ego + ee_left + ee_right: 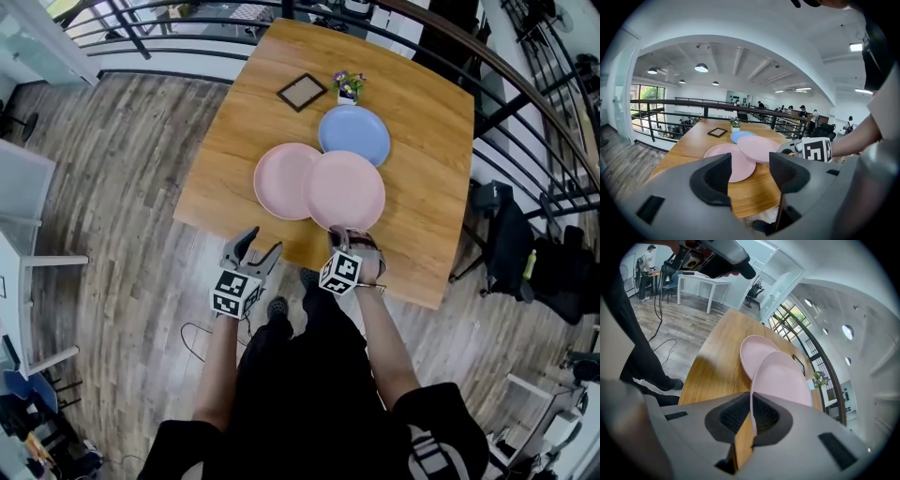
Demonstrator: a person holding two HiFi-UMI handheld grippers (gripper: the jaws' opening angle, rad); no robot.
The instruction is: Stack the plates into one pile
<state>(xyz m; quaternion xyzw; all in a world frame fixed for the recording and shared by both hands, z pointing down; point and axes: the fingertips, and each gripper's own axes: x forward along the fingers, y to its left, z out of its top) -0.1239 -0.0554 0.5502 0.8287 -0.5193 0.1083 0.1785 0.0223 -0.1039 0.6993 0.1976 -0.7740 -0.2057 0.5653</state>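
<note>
Right gripper view: fingers [734,416] tight on pink plate [783,379]

We note a black short-sleeved shirt [300,394] with white print near one shoulder, black trousers and dark shoes [277,308]. The left gripper [260,244] and right gripper [343,232] have grey shells. Each bears a cube of black-and-white square markers, and their fingers [714,177] carry black ribbed pads.
</note>
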